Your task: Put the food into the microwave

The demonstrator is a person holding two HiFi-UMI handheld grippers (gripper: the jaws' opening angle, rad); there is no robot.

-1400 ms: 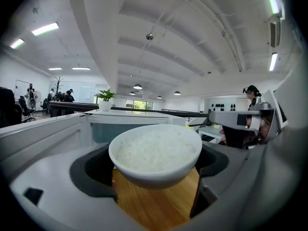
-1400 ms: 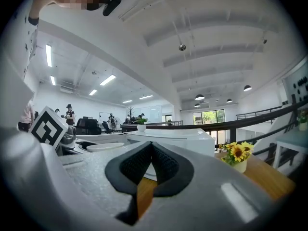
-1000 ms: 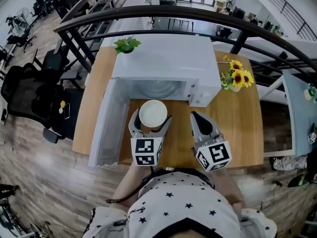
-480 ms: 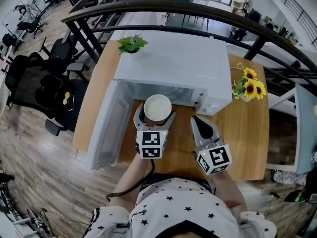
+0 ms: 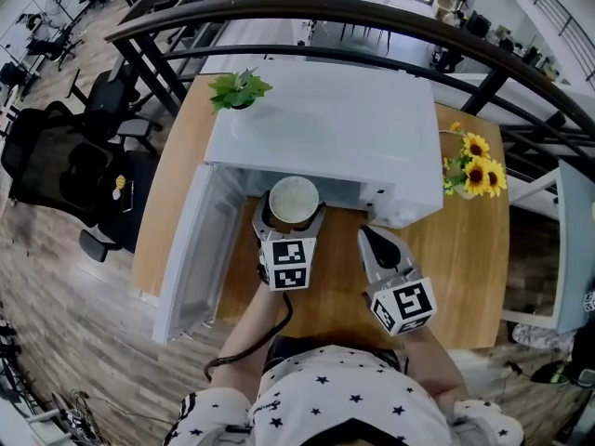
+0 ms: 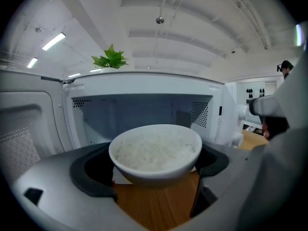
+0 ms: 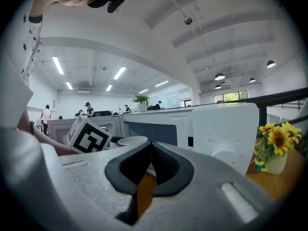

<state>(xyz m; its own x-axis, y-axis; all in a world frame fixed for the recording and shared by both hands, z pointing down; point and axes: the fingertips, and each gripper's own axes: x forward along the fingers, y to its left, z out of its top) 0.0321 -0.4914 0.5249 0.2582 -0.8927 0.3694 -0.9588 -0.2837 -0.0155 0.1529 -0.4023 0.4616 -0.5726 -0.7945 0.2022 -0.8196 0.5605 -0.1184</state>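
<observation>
Head view: wooden table (image 5: 457, 242) under microwave (image 5: 325, 124), plank floor (image 5: 58, 328).

your left gripper (image 5: 292, 219) nudged the rice bowl (image 5: 294, 200) forward, now right at the microwave (image 5: 325, 124) mouth, right gripper (image 5: 370, 235) crept closer to it too

White bowl (image 6: 155, 150); white microwave (image 5: 325, 128); yellow sunflowers (image 5: 479, 165); star-print shirt (image 5: 344, 398)
</observation>
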